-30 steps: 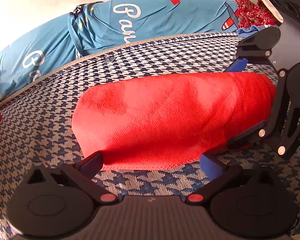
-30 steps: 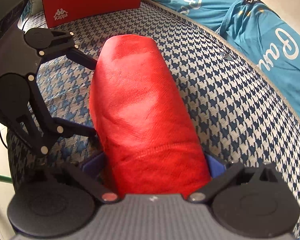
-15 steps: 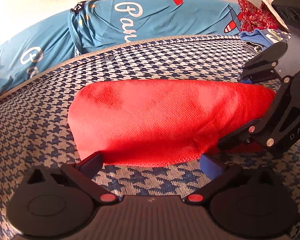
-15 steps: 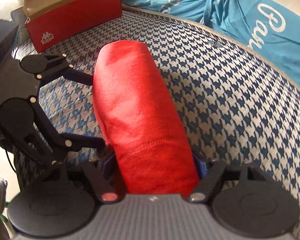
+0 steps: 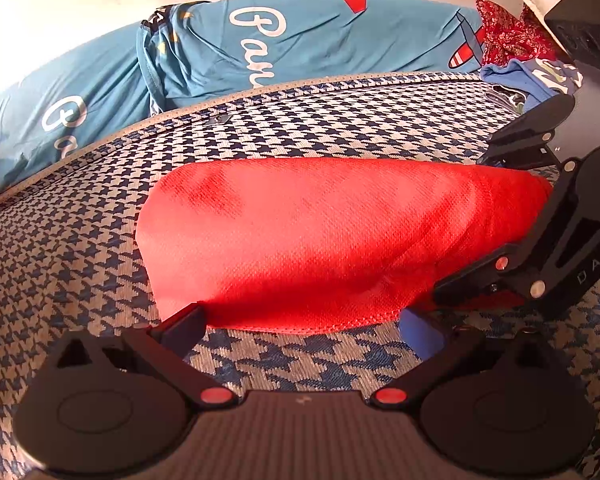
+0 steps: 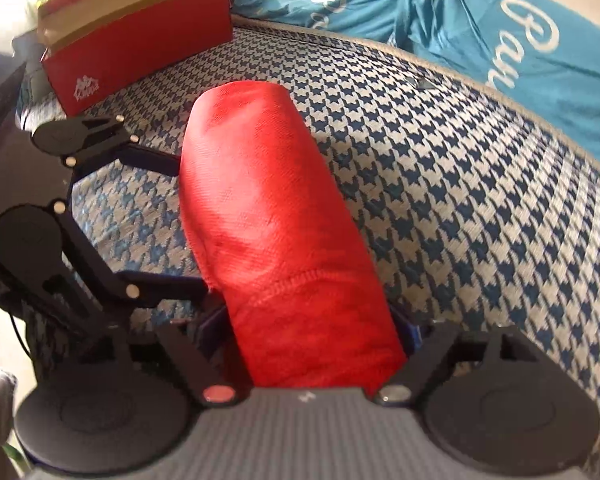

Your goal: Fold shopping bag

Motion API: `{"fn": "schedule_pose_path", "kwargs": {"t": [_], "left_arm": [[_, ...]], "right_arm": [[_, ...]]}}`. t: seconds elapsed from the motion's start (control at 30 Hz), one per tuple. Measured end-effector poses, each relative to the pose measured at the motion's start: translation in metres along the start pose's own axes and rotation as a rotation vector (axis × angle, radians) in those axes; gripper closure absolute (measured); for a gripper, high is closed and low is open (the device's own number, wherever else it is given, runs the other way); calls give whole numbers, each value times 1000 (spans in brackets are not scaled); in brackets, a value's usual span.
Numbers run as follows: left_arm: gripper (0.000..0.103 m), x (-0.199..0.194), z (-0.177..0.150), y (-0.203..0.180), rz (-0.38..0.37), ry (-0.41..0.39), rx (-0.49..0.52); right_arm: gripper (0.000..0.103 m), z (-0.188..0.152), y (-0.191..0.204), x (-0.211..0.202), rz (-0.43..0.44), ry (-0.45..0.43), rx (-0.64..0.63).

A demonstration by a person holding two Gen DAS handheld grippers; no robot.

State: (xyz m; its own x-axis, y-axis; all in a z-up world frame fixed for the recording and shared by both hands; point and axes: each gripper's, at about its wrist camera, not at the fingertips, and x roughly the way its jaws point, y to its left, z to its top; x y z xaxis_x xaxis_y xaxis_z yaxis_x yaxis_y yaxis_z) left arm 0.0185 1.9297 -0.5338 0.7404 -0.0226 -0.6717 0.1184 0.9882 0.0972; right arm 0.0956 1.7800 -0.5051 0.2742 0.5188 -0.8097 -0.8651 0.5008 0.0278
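I'm watching the right gripper (image 6: pixel 312 328) straddling the near end of the red shopping bag (image 6: pixel 276 216), one finger on each side of the bundle; its jaws have just been closing in and then easing back a little, and the folded cloth is filling the gap between them, so I'm reading that as a hold across the bag's end. The left gripper (image 5: pixel 300 322) is sitting wide apart with nothing in it, its fingertips resting just at the bag's long stitched edge, checked cloth showing between them. The bag is lying as a long folded bundle on the blue-and-white checked cover (image 5: pixel 320 120), well in from the edge. Further out I'm seeing a blue printed shirt (image 5: pixel 300 44) crumpled along the far side and a red box (image 6: pixel 140 56) beyond the bag's far end. I'm judging this bag to be light, soft and springy non-woven stuff: it's puffing up rather than lying flat, so it'll be wanting to spring open. I'm thinking the stitched hem is the place to pinch, through all the layers at once, near a corner
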Motion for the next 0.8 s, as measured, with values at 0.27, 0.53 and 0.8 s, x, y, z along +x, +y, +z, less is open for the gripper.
{"fn": "schedule_pose_path", "kwargs": {"t": [0.27, 0.53, 0.8], "left_arm": [[0, -1, 0, 0, -6, -1, 0], [0, -6, 0, -5, 10, -13, 49], [0, -12, -1, 3, 6, -18, 21]], "right_arm": [[61, -2, -4, -9, 16, -46, 108], [65, -3, 1, -12, 24, -60, 186], [66, -4, 13, -6, 4, -51, 205]]}}
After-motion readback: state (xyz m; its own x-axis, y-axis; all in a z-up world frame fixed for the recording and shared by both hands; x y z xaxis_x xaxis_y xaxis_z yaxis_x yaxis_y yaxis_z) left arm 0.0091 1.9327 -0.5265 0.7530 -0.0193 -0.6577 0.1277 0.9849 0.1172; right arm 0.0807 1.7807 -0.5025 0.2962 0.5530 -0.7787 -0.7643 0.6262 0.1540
